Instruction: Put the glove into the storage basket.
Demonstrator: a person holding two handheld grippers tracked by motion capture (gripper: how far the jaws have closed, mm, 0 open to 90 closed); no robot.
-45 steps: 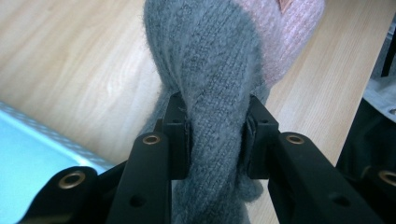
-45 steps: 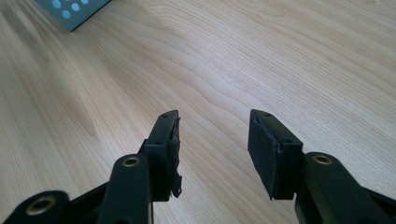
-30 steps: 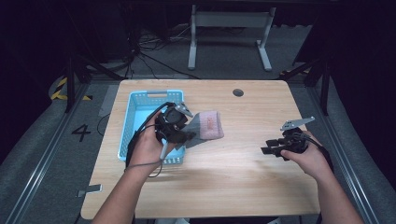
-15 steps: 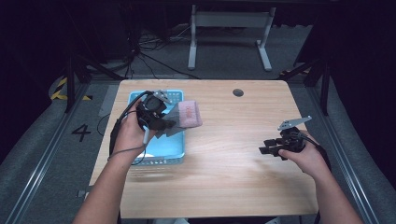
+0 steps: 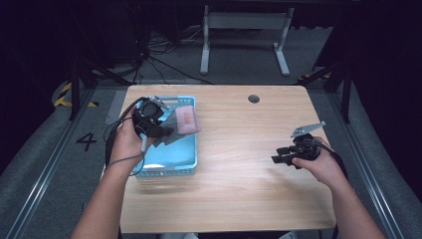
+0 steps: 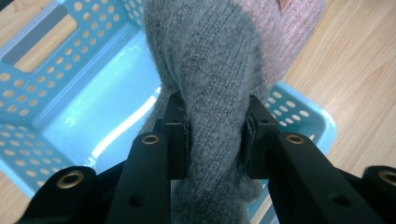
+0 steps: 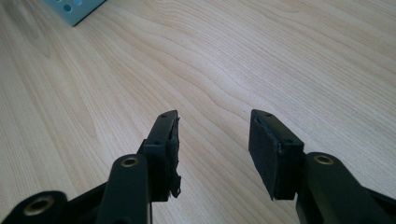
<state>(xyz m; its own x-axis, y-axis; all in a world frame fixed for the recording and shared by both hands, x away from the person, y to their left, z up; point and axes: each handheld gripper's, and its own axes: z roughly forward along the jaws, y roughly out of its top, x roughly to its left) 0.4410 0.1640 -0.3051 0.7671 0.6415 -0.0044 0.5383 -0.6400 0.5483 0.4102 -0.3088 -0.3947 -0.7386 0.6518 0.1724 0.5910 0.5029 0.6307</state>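
Knitted cloth (image 6: 210, 93), grey and pink, hangs over the blue basket (image 5: 171, 162) at my left. Left hand (image 5: 127, 142) raised above basket; left gripper (image 6: 215, 135) clamped on the grey part. Right hand (image 5: 323, 167) low over table (image 5: 239, 184); right gripper (image 7: 214, 144) partly spread, holding nothing.

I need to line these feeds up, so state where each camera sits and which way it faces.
High view: above the person's side, facing forward and down on the table; both forearms show.
Left gripper view: rides the left hand-held gripper, facing the knitted cloth it grips.
Right gripper view: rides the right hand-held gripper, facing bare wood.
Shared: the blue basket.
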